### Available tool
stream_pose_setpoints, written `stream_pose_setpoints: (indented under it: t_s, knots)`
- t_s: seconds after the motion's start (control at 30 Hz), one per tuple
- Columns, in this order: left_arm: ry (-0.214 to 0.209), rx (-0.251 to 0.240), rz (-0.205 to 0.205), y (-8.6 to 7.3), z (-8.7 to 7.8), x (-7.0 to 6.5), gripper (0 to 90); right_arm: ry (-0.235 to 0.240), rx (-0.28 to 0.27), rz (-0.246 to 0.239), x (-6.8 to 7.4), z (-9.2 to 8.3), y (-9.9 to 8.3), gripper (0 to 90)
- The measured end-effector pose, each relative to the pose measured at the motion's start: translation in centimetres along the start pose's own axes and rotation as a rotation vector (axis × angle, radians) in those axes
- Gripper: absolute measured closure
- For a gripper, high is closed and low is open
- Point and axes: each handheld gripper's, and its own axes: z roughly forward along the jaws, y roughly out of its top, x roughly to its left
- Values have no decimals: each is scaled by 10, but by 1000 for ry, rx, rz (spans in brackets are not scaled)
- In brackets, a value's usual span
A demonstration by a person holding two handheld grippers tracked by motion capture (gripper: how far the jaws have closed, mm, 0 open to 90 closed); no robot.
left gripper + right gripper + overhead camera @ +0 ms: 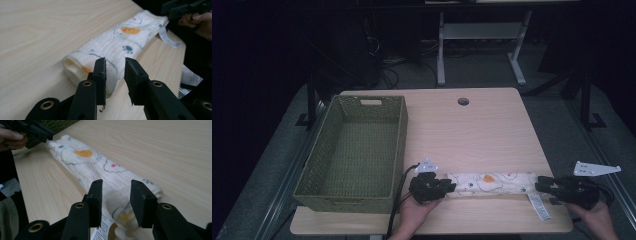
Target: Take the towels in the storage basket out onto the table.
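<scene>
High view overhead, facing forward; tool views low, close, facing opposite ends of shared rolled cloth.

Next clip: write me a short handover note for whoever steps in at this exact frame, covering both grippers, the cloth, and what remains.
Left hand-held gripper: jaws open, at the left end of the rolled cloth, not pressing it.
Right hand-held gripper: jaws open, at the roll's right end, no grip.
Cloth: white printed fabric, rolled up into a long bundle, lying near the front edge of the table, its care label sticking out towards the front.
Green woven basket: on the table's left, nothing in it.
Done: the rolling, by the look of it.
Left: probably moving the roll into the basket.
</scene>
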Motion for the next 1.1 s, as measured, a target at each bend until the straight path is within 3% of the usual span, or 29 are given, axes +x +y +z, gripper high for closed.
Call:
stream_pose_setpoints:
  t_s: [0.1,0.2,0.37,0.57,0.73,1.1]
  knots:
    - [-5,-20,5,7,-1,-1,718,-2,-13,-17,3,-1,9,631]
    - [-13,-34,9,13,2,-2,768,-11,-14,-26,5,3,17,711]
    - [0,13,-1,16,20,-3,824,-17,49,-48,7,19,16,804]
    - [13,101,-1,5,34,-2,823,-26,86,-43,6,27,0,807]
    - [28,136,0,-1,37,1,812,-49,104,-27,1,26,-10,816]
    - [23,134,-1,-4,35,0,790,-63,105,-33,-1,28,-14,814]
